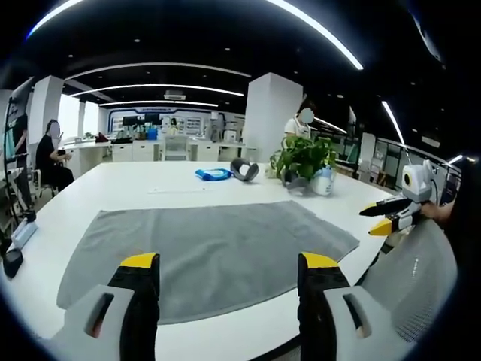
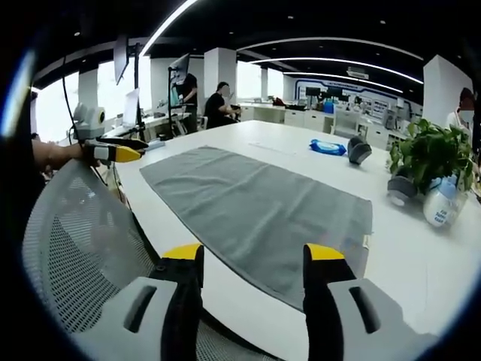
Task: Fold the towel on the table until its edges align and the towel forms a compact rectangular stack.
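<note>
In the left gripper view a grey towel (image 1: 214, 252) lies spread flat and unfolded across the middle of a white table (image 1: 128, 180), its near edge running just above the left gripper (image 1: 228, 274), whose two yellow-tipped jaws rise from the bottom of the frame set wide apart with nothing between them, above the table's near edge. At the right edge of that frame the right gripper (image 1: 383, 218) reaches in, held by a hand, its yellow-tipped jaws pointing left and a little parted, empty, above a grey mesh chair back (image 1: 409, 278) at lower right. Toward the upper middle of the table sit a blue packet (image 1: 213, 174) and a dark curved object (image 1: 244, 169), with a leafy potted plant (image 1: 304, 158) to their right and a white bottle with a blue label (image 1: 325, 180) just beside it. In the right gripper view the towel (image 2: 259, 210) stretches from upper left to centre right of the frame on the table (image 2: 421, 256); the right gripper (image 2: 253, 278) rises at the bottom with its jaws wide apart and empty, over the table's near edge. At the left edge the left gripper (image 2: 124, 148) shows, held by a hand, empty, beyond the chair back (image 2: 83, 241). The plant (image 2: 430, 150) and bottle (image 2: 440, 203) stand at the right.
</note>
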A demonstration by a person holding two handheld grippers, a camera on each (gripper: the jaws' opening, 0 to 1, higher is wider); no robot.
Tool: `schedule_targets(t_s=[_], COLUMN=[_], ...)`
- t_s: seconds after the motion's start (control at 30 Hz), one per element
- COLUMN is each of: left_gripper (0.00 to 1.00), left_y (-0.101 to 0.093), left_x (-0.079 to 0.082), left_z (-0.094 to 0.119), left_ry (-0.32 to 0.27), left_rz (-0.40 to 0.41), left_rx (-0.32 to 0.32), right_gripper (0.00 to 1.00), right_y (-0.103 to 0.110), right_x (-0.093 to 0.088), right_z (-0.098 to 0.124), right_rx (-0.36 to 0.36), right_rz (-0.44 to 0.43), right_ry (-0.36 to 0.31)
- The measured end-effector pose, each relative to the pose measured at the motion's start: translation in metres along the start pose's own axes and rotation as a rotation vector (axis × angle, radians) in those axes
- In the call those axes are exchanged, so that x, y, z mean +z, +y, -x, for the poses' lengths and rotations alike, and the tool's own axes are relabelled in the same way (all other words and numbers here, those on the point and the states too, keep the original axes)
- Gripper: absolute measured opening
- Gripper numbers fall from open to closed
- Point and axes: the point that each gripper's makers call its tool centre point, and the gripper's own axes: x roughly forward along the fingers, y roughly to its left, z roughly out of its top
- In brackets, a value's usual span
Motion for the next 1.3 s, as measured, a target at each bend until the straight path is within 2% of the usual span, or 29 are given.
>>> schedule_targets(t_s=[0.67,0.77,0.87,0.93,1.0,1.07,1.13,1.23,1.3], left_gripper=[0.76,0.76,0.75,0.75,0.75,0.75,0.75,0.75,0.73], left_y=[0.0,0.002,0.003,0.003,0.005,0.007,0.008,0.001,0.002], left_x=[-0.001,0.0,-0.003,-0.001,-0.001,0.002,0.004,0.016,0.025], left_z=[0.0,0.0,0.0,0.0,0.0,0.001,0.002,0.002,0.001], left_ry=[0.009,0.002,0.011,0.007,0.017,0.001,0.003,0.027,0.021], left_rz=[0.002,0.006,-0.008,-0.025,0.015,0.037,0.039,-0.018,-0.032], left_rx=[-0.003,0.005,-0.003,-0.003,0.012,0.01,0.016,0.013,-0.004], right_gripper=[0.51,0.51,0.5,0.48,0.46,0.43,0.37,0.26,0.24], right_y=[0.001,0.003,0.003,0.003,-0.003,-0.005,-0.012,-0.026,-0.032], right_x=[-0.002,-0.002,0.0,0.002,0.003,0.006,0.007,0.009,0.011], right_z=[0.0,-0.001,-0.001,0.0,0.001,0.003,0.006,0.012,0.015], right_rx=[0.01,0.031,0.037,0.049,0.047,0.067,0.074,0.084,0.096], right_rz=[0.0,-0.064,-0.075,-0.058,-0.085,-0.124,-0.103,-0.116,-0.15], right_ry=[0.009,0.003,-0.003,-0.008,-0.015,-0.033,-0.031,-0.024,-0.037])
